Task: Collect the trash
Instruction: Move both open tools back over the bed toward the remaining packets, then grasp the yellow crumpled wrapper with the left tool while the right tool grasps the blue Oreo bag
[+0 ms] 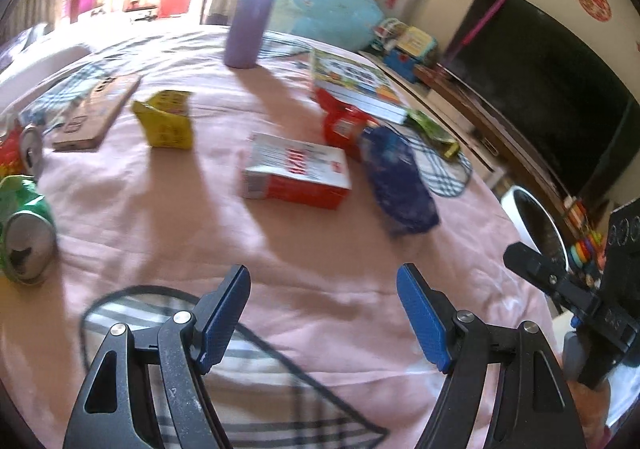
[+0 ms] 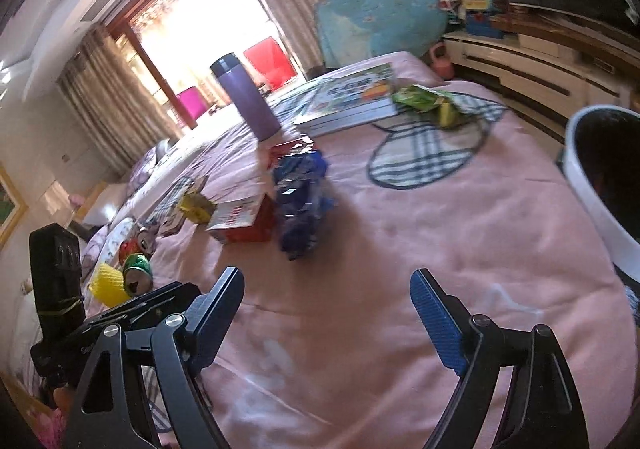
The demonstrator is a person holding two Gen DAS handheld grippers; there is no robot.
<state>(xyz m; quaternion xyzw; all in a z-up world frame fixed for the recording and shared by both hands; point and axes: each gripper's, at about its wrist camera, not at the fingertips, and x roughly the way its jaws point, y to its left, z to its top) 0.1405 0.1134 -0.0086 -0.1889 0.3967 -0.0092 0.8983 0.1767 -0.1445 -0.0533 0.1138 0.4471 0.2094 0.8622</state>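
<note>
Left gripper [image 1: 324, 315]: jaws spread wide, nothing held, poised above the near edge of the bed [image 1: 320, 269], over its pink cover. Right gripper [image 2: 326, 319]: jaws likewise parted and empty, above the same near edge toward the right-hand side. Nearest item ahead of both: a crumpled blue wrapper [image 2: 300, 201], lying on the cover toward the middle of the bed, touching or just beside a red and white carton [image 1: 296, 171]. Further out, recorded: a red packet [image 1: 340, 125] behind the wrapper, a yellow packet [image 1: 166, 123], a green wrapper [image 2: 420, 99] at the right edge beside a picture book [image 1: 356, 85], two crushed cans at the left edge, green [image 1: 24, 237] and red [image 1: 22, 149], and an upright purple flask [image 1: 250, 13] toward the far edge. A white bin [image 2: 600, 173] stands just off the right edge. Step judged: approach, nothing yet collected. Next move judged to require an advance of the right gripper to straddle the blue wrapper, a closing on it, then carriage to the bin.
</note>
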